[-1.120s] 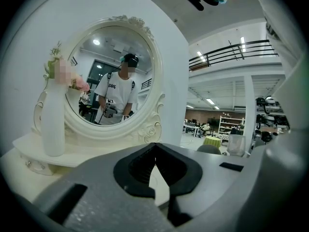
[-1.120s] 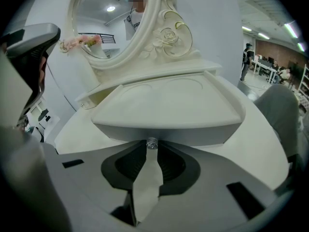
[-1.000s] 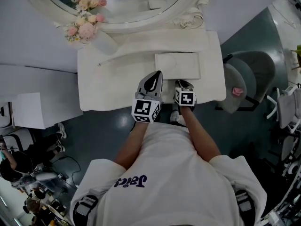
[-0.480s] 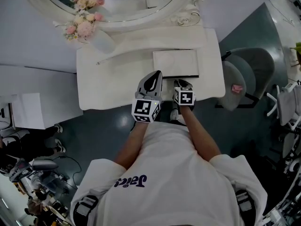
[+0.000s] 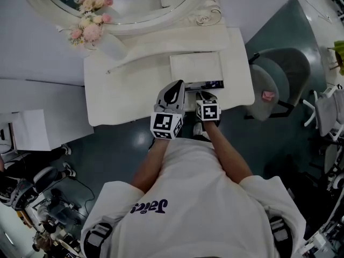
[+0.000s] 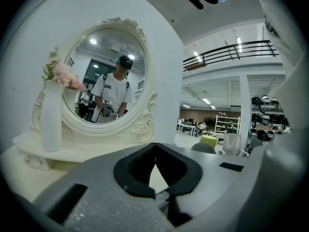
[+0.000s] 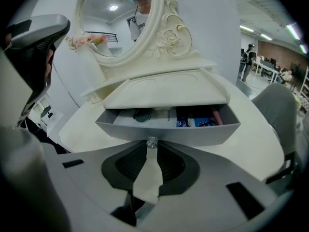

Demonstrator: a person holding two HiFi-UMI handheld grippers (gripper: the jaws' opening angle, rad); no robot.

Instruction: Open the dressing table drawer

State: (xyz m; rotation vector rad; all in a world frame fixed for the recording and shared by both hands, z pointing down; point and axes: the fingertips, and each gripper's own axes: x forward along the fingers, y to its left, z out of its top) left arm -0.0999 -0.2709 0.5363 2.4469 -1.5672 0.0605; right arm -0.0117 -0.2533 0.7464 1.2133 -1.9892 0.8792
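The white dressing table (image 5: 123, 98) has a small drawer (image 7: 169, 132) under a raised box (image 5: 196, 67) on its top. The drawer stands partly out and shows several small items inside. My right gripper (image 7: 151, 146) is shut on the drawer's clear knob (image 7: 152, 142), which sits between the jaw tips. In the head view the right gripper (image 5: 206, 94) is at the drawer's front (image 5: 207, 85). My left gripper (image 5: 176, 86) hovers just left of it over the tabletop, shut on nothing; in its own view the left gripper (image 6: 154, 149) points level toward the mirror.
An oval framed mirror (image 5: 123, 4) stands at the back, with a white vase of pink flowers (image 5: 107, 44) to its left. A grey chair (image 5: 279, 82) with a pink object (image 5: 267, 95) sits right of the table. A white box (image 5: 32, 129) lies at the left.
The drawer has slid out toward the person, and a dark gap with its contents now shows. The right gripper drew back with the knob; the left gripper stayed beside it.
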